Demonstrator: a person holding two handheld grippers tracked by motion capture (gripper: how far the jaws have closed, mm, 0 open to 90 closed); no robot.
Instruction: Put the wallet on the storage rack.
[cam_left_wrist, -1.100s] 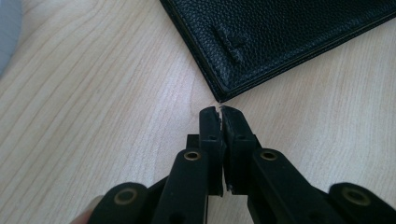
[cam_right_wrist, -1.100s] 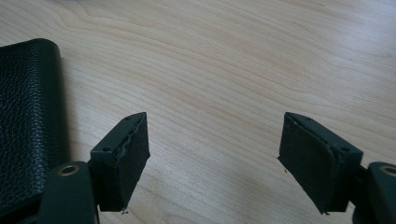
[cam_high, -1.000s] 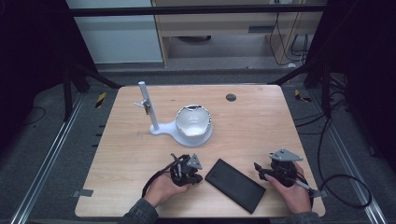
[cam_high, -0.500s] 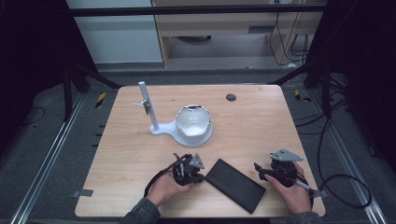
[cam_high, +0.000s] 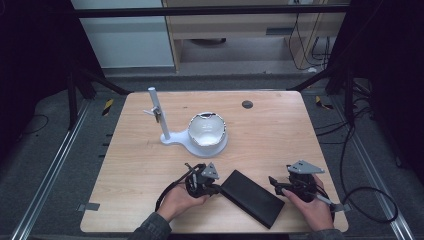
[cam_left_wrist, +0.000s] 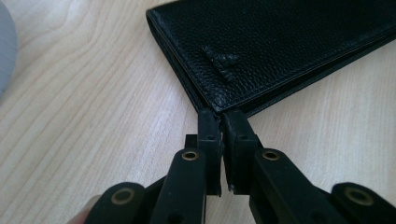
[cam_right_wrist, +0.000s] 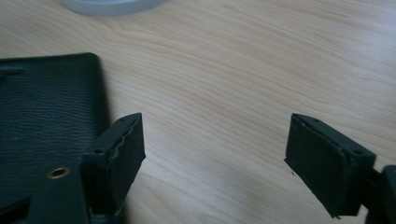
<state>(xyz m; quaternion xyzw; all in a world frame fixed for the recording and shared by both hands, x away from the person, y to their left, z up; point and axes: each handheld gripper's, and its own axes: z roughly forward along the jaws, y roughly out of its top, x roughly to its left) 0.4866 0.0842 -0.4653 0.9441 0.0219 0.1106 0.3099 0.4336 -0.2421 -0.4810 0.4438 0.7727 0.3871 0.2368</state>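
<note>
Centrally, near the desk's (cam_high: 130, 165) front edge, lies a black wallet (cam_high: 252, 197). Left gripper (cam_left_wrist: 220, 122) is clenched on its corner; right gripper (cam_right_wrist: 215, 154), jaws having just been opening, stands released beside it. Risk: so slim a corner pinch may slip when lifted.

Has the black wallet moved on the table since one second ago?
No. The black wallet lies at the same place and angle, judged against the white stand.

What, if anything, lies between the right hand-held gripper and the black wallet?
Nothing visible: bare table separates the right hand-held gripper, whose jaws have just been opening with nothing between them, from the black wallet.
</note>
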